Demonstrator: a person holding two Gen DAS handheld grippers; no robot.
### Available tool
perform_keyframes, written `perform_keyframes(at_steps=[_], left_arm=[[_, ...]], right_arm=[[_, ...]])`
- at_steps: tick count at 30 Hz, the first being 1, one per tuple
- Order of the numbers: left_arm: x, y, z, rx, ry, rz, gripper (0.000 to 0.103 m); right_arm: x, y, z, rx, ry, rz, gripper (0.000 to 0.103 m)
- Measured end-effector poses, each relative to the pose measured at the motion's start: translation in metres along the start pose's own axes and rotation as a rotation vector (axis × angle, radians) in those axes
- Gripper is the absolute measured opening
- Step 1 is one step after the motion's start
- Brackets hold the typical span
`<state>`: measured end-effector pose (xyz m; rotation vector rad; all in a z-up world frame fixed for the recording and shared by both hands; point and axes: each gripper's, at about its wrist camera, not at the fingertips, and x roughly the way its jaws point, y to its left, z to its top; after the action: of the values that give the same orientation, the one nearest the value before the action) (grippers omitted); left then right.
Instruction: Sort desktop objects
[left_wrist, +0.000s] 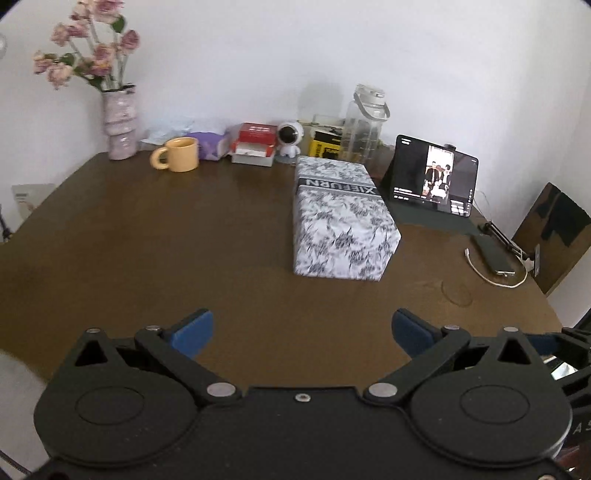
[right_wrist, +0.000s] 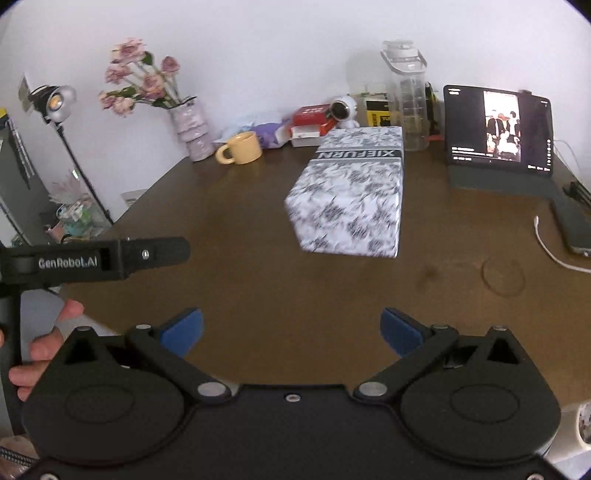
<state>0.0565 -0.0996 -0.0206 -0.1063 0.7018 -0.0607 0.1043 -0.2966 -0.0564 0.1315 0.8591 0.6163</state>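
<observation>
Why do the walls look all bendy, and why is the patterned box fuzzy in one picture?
Both views use fisheye lenses, so the edges curve. In the right wrist view the patterned box looks smeared along its near edges, probably motion blur; in the left wrist view it is sharper. The lamp glows at the left of the right wrist view.

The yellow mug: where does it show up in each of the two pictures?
Left wrist view: yellow mug far left, beside the flower vase.
Right wrist view: yellow mug left of centre, right of the vase.
Shared landmark: patterned box.
</observation>
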Motion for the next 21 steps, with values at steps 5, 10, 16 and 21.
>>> perform_keyframes(at_steps=[5,10,16,21], left_arm=[[-0.035,0.001,-0.012,-0.003,-0.018,0.027,0.103],[-0.056,0.009,-0.022,-0.021,-0.020,0.033,0.103],[-0.066,0.026,-0.030,-0.021,-0.003,0.020,0.103],[-0.071,0.043,-0.030,0.011,0.020,0.027,0.103]], right_arm=[[-0.031,0.018,-0.018,-0.009,0.001,-0.001,0.103],[-0.053,0.034,-0.030,-0.004,-0.017,-0.012,0.103],[-0.067,0.056,-0.038,-0.016,-0.033,-0.044,0.103],[-0.067,0.074,-0.038,0.000,-0.048,-0.064,0.103]])
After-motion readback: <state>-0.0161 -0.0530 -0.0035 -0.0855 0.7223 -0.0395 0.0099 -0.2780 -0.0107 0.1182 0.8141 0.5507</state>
